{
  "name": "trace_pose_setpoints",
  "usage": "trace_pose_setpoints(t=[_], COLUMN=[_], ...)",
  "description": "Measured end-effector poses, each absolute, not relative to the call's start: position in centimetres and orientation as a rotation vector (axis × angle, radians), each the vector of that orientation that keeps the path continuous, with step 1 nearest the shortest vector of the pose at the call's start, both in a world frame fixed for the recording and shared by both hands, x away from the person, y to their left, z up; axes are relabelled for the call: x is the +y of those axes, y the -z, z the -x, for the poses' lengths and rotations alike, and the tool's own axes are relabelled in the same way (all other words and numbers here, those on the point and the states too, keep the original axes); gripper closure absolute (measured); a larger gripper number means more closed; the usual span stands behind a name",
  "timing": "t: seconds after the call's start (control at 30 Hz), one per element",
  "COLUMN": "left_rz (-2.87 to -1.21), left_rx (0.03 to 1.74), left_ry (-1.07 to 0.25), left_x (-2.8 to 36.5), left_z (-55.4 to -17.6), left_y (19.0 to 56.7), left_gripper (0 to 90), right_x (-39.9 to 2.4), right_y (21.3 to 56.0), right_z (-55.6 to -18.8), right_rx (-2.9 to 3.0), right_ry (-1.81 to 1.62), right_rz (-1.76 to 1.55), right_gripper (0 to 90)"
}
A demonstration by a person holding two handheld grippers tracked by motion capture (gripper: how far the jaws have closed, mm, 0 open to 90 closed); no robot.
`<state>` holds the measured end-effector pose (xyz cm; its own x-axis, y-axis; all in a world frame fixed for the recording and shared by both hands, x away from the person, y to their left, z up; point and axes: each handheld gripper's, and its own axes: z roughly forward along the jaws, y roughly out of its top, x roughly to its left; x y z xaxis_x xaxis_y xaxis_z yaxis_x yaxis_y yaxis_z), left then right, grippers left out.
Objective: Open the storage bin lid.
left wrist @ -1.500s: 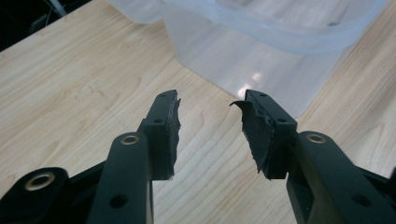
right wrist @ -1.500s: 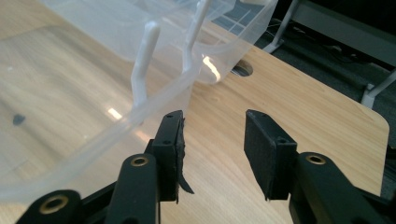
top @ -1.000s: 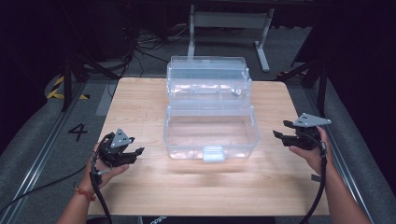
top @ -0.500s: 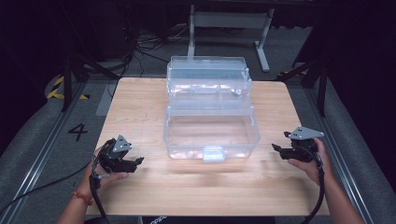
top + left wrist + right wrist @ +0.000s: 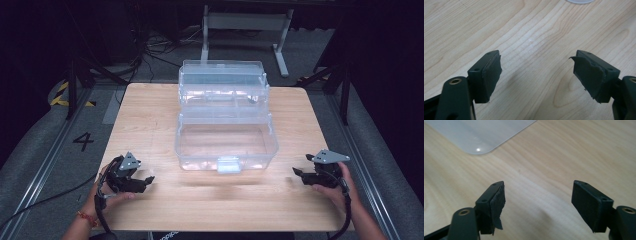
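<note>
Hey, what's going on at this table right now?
A person sits at a light wooden table with a black two-jaw gripper in each hand. A clear plastic tiered storage box stands open in the middle, and it looks empty. The left gripper and the right gripper sit low over the wood on either side of the box, apart from it. Both have just been opening their jaws, and nothing is between them.

This looks like a lab or recording studio: a bare wooden bench (image 5: 150, 115) on grey floor (image 5: 40, 150) marked with a painted number four (image 5: 83, 141), hazard tape (image 5: 62, 92), loose cables (image 5: 150, 45), metal stands (image 5: 245, 22), black surroundings.
</note>
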<state>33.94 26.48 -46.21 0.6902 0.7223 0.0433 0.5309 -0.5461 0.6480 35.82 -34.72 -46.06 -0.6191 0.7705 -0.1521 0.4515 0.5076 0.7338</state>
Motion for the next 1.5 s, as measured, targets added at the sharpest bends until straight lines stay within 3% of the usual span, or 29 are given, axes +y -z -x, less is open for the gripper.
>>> trace_pose_setpoints(t=[0.53,0.77,1.5], left_rz=[-2.272,-2.223,-2.219], left_rx=[0.967,0.977,0.984], left_ry=[-0.368,-0.369,-0.367], left_x=[26.4,26.6,26.6], left_z=[-33.1,-33.1,-33.0], left_y=[47.5,48.1,48.1], left_gripper=[21.2,15.8,15.4], right_x=[-36.4,-36.6,-36.9], right_y=[48.5,48.6,48.6], right_z=[-33.1,-33.0,-33.3], right_rx=[2.258,2.272,2.284], right_ry=[-1.000,-1.009,-1.027], right_rz=[-1.121,-1.155,-1.190], right_gripper=[23.5,22.2,21.1])
